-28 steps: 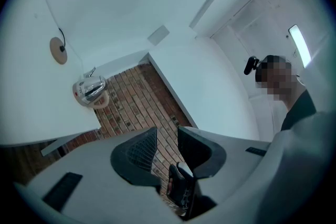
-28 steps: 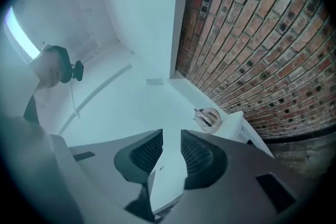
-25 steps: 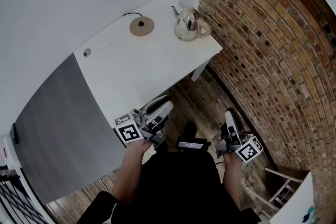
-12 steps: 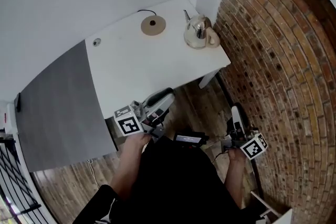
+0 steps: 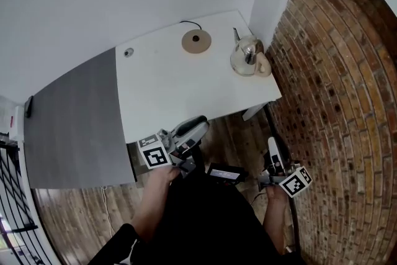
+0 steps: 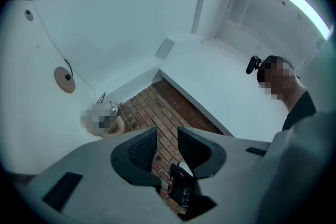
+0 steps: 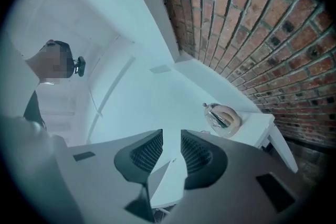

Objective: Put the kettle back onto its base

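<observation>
Kettle (image 5: 248, 58): steel, upright on white table (image 5: 180, 90), beside brick wall (image 5: 335, 71), at 4 o'clock from round base (image 5: 196, 41), apart from it.
Left gripper (image 5: 189, 132): jaws slightly spread, empty, at table's near edge.
Right gripper (image 5: 273, 152): jaws slightly spread, empty; kettle at its 12 o'clock.

Left gripper (image 5: 193, 127) and right gripper (image 5: 272, 144) low at the waist, elbows bent, pointing forward, jaws slightly apart (both empty).
</observation>
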Action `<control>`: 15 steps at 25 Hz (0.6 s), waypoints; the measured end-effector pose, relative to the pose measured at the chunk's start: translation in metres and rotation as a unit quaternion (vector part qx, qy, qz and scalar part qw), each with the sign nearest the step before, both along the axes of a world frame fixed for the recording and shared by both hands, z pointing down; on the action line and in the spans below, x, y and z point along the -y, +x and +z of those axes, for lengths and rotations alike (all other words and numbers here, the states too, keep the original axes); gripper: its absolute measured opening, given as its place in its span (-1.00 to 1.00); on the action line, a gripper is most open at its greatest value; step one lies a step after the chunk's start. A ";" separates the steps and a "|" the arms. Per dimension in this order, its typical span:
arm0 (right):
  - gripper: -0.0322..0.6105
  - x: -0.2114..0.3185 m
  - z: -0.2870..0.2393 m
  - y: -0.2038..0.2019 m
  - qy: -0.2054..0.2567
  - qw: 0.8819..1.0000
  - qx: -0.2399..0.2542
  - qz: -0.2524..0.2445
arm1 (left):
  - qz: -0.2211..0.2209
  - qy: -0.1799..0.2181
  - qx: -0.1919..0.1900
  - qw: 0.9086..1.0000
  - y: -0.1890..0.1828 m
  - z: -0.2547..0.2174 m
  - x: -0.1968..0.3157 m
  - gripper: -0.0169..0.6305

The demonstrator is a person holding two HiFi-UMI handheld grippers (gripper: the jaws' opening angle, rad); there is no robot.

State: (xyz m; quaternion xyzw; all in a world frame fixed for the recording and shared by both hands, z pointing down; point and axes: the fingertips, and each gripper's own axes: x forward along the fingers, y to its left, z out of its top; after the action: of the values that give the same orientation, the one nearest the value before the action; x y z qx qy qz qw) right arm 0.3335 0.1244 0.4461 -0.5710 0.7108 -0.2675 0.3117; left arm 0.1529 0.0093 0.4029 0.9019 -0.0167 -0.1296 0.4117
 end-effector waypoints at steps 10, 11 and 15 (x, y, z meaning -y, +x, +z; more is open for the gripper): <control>-0.61 0.060 0.002 0.016 -0.027 0.999 -0.018 0.015 | -0.002 -0.018 -0.025 1.000 0.012 0.010 0.077 -0.59; -0.61 0.069 0.002 0.018 -0.030 0.999 -0.021 0.015 | 0.002 -0.020 -0.028 0.999 0.012 0.010 0.086 -0.59; -0.61 0.109 -0.004 0.024 -0.031 0.999 -0.033 0.022 | 0.006 -0.022 -0.037 0.999 0.008 0.009 0.123 -0.59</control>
State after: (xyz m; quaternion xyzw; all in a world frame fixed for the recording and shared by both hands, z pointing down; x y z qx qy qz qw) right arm 0.3573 0.0155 0.4424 -0.6046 0.6992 -0.2637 0.2757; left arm 0.1612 -0.1136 0.4118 0.8874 0.0008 -0.1598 0.4325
